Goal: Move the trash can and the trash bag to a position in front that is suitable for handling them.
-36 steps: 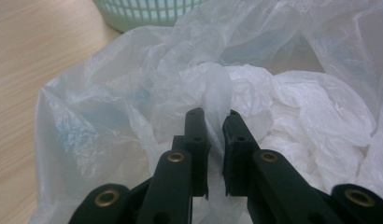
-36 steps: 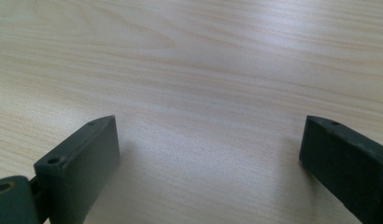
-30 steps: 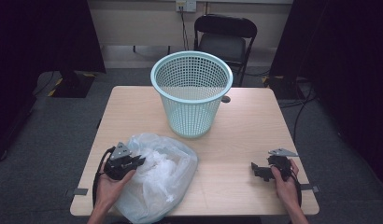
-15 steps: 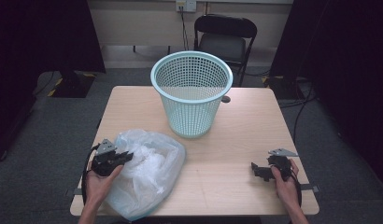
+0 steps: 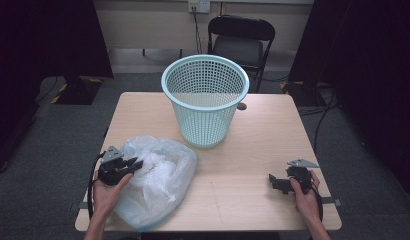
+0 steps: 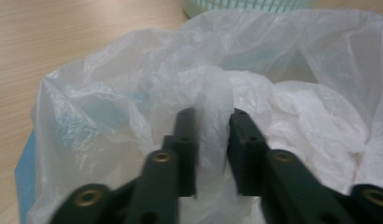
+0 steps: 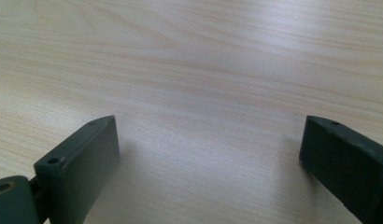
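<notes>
A crumpled clear plastic bag (image 5: 160, 175) lies on the front left of the wooden table (image 5: 263, 130). My left gripper (image 5: 134, 164) rests on the bag's left edge, pointing right. In the left gripper view a raised fold of the bag (image 6: 273, 70) stands between the jaws of my left gripper (image 6: 212, 114). Those jaws have just been opening, and the pads sit loosely beside the fold rather than squeezing it. A mint green mesh basket (image 5: 205, 100) stands upright behind the bag. At the front right, my right gripper (image 5: 274, 181) (image 7: 210, 140) is wide open over bare wood.
A black chair (image 5: 241, 40) stands behind the table's far edge. A small dark spot (image 5: 241, 106) lies on the table to the right of the basket. Bare wood stretches between the bag and the right gripper. The basket's base (image 6: 241, 4) shows just beyond the bag.
My left hand and gripper have shifted left toward the table's left edge, and the bag has come left with them. The right hand has stayed put.
</notes>
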The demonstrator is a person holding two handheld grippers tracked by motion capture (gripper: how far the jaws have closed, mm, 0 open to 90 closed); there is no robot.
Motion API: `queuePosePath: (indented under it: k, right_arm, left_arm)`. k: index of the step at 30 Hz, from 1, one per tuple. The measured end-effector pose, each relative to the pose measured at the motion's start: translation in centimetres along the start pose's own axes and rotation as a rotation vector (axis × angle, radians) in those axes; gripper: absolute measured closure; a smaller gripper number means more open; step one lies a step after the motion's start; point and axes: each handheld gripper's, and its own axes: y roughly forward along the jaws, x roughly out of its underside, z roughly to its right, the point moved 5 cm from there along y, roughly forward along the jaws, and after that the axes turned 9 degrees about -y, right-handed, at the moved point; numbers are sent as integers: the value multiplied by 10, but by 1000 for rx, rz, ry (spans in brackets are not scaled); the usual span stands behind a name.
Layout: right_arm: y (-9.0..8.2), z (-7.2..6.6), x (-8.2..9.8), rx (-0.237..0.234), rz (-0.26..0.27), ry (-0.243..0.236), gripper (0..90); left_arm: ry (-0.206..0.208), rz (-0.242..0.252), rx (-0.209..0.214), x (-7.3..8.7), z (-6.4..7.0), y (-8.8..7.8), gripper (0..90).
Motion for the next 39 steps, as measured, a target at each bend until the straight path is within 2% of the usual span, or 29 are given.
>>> queuePosePath:
  k: [2,3,6,8,11,12,14,15,16,17,20,21,23,25,29,30,32,36,39]
  right_arm:
    - [0,0,0,0,0,0,44]
    - [0,0,0,3,0,-1,45]
    - [0,0,0,1,0,1,45]
    - [0,-1,0,0,2,-2,52]
    - [-1,-3,-3,-17,-14,-17,116]
    - [-3,-5,-9,-20,-18,-40,155]
    - [-4,-8,-13,-25,-7,-51,144]
    - [-6,-16,-24,-67,23,-80,132]
    - [-7,-20,-30,-83,40,-93,133]
    - [-7,-20,-30,-83,40,-93,133]
    - [-5,-37,-54,-116,81,-156,137]
    - [-3,-44,-66,-139,100,-181,134]
    - [0,-52,-85,-166,133,-222,134]
    - [7,-56,-105,-188,157,-229,134]
    - [23,-55,-141,-181,182,-240,134]
    - [27,-52,-149,-176,182,-244,135]
    - [36,-46,-165,-162,186,-240,135]
    - [48,-34,-186,-155,186,-229,132]
    - [56,-24,-201,-130,188,-224,133]
  left_arm:
    - [-10,-13,3,-2,2,-3,581]
    - [-14,-13,3,-3,4,-5,470]
    - [-1,13,-12,-9,10,-12,404]
    - [7,38,0,-15,16,-16,349]
    - [43,70,-17,-26,26,-18,282]
    - [47,78,-13,-31,29,-18,261]
    - [45,96,2,-42,34,-17,248]
    - [46,102,11,-48,37,-15,219]
    - [44,116,40,-57,41,-10,217]
    - [44,116,40,-57,41,-10,209]
    - [62,71,45,-69,41,6,185]
    - [60,72,46,-73,41,10,196]
    - [65,82,74,-83,40,15,208]
    - [34,103,72,-92,36,20,211]
    - [24,124,17,-116,25,33,225]
    - [14,147,17,-122,23,35,224]
    - [8,160,-2,-134,19,43,219]
    - [-16,149,-10,-148,12,63,219]
    - [-23,146,-46,-158,3,80,218]
